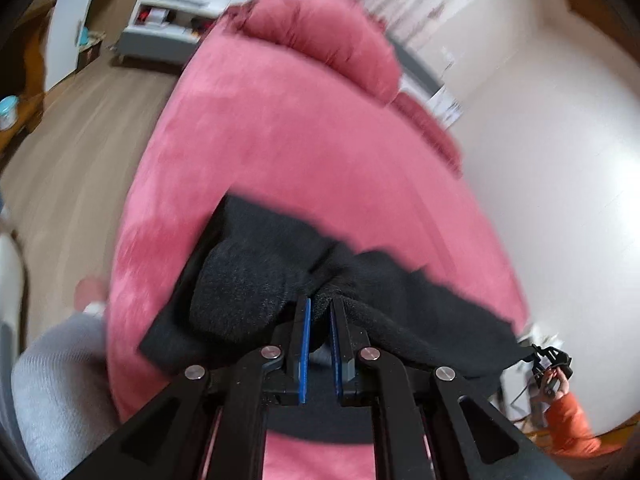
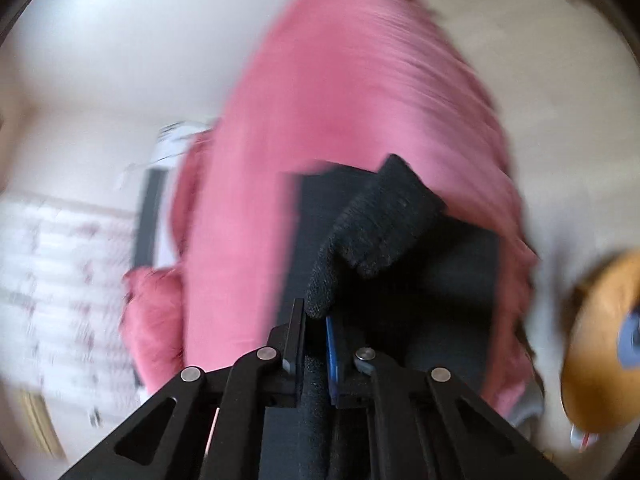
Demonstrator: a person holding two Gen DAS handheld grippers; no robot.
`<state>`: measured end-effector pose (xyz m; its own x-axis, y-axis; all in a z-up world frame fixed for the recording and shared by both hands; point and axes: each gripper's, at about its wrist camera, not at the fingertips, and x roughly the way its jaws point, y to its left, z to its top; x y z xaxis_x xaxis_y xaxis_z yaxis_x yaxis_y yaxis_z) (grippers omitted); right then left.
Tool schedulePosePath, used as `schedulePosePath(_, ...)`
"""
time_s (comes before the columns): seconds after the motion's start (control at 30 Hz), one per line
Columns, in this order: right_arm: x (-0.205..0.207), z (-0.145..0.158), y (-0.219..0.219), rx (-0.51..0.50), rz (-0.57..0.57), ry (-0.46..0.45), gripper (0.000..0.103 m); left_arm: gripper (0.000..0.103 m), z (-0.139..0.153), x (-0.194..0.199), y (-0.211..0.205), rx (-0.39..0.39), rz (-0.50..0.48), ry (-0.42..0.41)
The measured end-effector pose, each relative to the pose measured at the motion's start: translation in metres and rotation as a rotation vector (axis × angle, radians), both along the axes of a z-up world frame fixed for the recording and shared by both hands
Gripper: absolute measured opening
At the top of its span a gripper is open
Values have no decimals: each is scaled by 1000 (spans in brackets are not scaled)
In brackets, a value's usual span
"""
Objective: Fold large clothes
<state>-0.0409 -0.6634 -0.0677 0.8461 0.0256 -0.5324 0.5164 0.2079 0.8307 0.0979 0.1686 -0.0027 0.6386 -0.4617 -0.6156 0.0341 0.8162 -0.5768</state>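
Note:
A black fleece garment point(image 1: 256, 276) lies bunched on a pink bedcover point(image 1: 280, 140). My left gripper point(image 1: 320, 304) is shut on a fold of it, the cloth pinched between the blue pads and spreading out to both sides. In the right wrist view the same black garment point(image 2: 384, 224) hangs in a thick roll from my right gripper point(image 2: 316, 312), which is shut on its edge. More black cloth lies flat beneath it on the pink bedcover point(image 2: 340, 80). This view is blurred.
Wooden floor point(image 1: 80, 140) and a grey shelf unit point(image 1: 160, 36) lie left of the bed, a white wall point(image 1: 540, 160) to its right. A person's grey trouser leg point(image 1: 60, 380) is at lower left. Another person's orange sleeve point(image 1: 572, 420) holds a device at lower right.

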Motion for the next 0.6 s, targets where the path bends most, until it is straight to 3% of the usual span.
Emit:
schedulePosePath(0.1,-6,68,7,-105,63,-132,8,9,32,-4,3,-6,-13,-86)
schedulePosePath(0.17,-24,85,9,-153,75,-164,7,9,42,-11,10,-4,-28,-123)
schedulePosePath(0.2,-32,79,5,-158,63,-152,7,9,40,-14,11,19,-43,-118)
schedulePosePath(0.27,-50,44,-4,-113,35,-66,7,9,23,-18,6,97,-98,-64)
schedulePosePath(0.37,-65,-42,-14,67,-11,102,8,9,-15,-21,-9,189,-171,73)
schedulePosePath(0.47,-71,-110,-7,187,-63,229,11,9,-56,-21,-21,255,-224,222)
schedulePosePath(0.5,-74,-121,-3,216,-98,229,11,9,-60,-20,-23,268,-234,244)
schedulePosePath(0.6,-72,-130,1,257,-160,216,11,9,-49,-21,-29,330,-260,201)
